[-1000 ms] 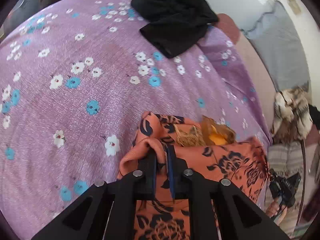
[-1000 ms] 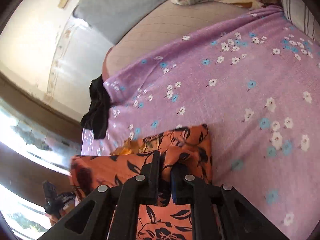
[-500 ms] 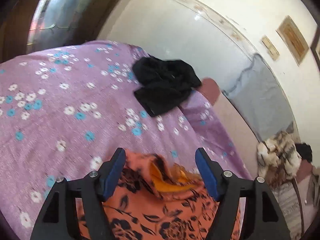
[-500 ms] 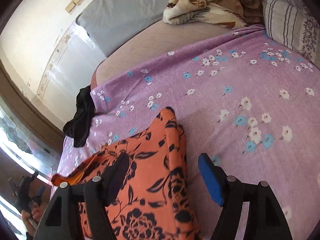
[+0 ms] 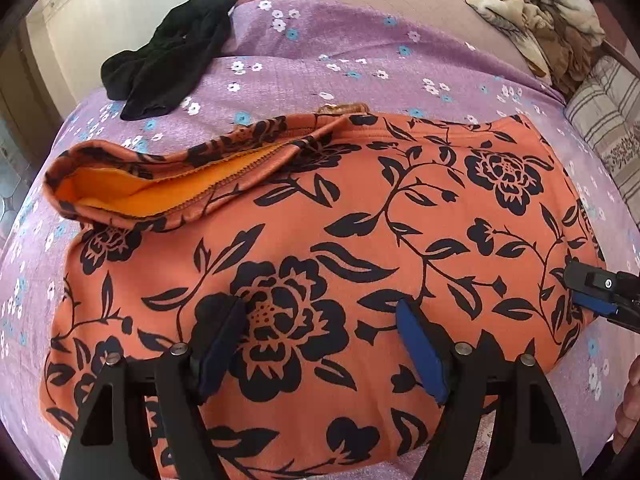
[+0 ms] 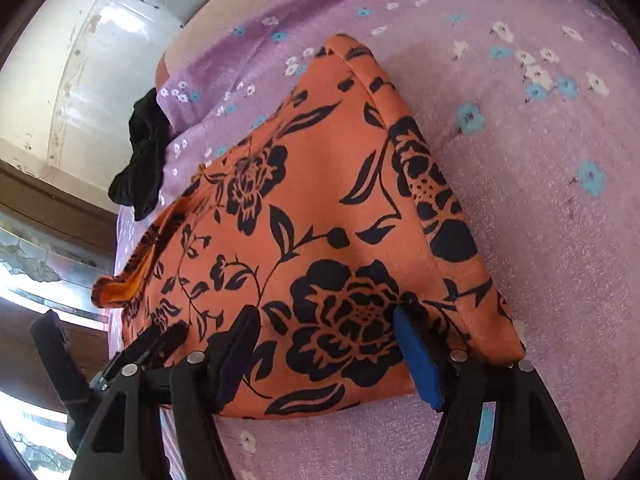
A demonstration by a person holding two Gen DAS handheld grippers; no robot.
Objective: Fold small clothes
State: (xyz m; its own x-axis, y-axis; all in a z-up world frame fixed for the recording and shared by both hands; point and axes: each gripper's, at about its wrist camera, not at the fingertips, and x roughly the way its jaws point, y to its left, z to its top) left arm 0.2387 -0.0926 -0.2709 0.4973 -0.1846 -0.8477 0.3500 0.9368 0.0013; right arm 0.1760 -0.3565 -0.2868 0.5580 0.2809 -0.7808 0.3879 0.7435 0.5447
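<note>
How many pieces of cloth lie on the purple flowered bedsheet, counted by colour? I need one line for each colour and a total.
Orange with black flowers: 1, the orange garment, spread flat.
Black: 1, the black garment, crumpled near the bedsheet edge.
Total: 2

The beige bundle lies beyond the bedsheet, so it is not counted.

Light: bright daylight, glare on the wall (image 6: 86,46)
Focus: sharp centrally
Edges: fisheye bending, dark vignette corners
</note>
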